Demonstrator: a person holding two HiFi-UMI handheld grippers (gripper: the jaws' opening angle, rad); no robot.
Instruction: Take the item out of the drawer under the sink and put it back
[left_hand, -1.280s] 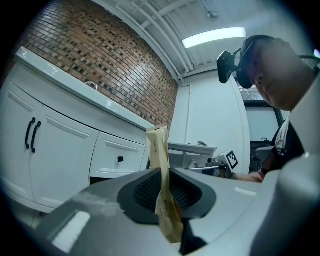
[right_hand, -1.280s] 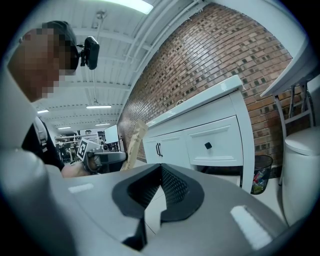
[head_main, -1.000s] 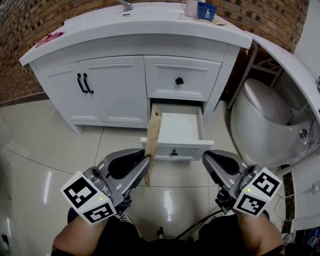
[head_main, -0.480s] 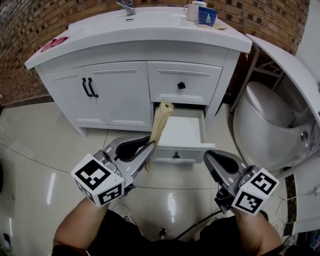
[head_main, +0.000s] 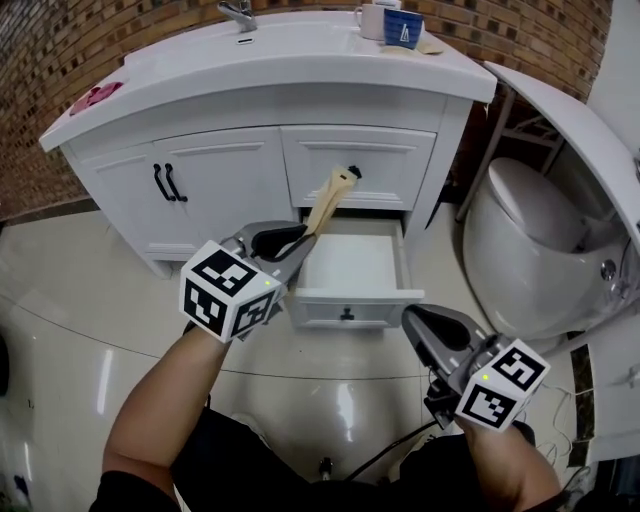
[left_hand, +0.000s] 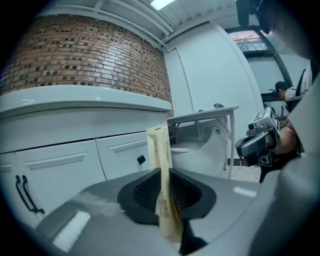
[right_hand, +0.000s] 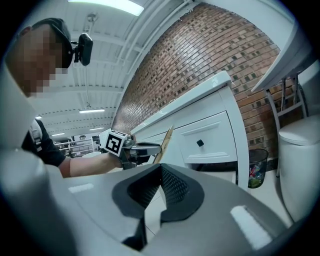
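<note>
Above open drawer (head_main: 352, 264), left claw (head_main: 303, 242) clamped on packet (head_main: 332, 195), right claw (head_main: 422, 326) together, empty; take-out looks done, next: lower packet back in

Drawer (head_main: 352, 268) is pulled out, plenty of room from above. The packet (head_main: 330, 200) in the left claw (head_main: 303, 240) hangs over its left rear corner, and the toilet (head_main: 530, 250) crowds the right.

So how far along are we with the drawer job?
Done: the drawer is open and the packet is out of it. In hand: the left gripper is shut on the packet, by the drawer's left edge; the right gripper holds nothing. Left: put the packet back in.
</note>
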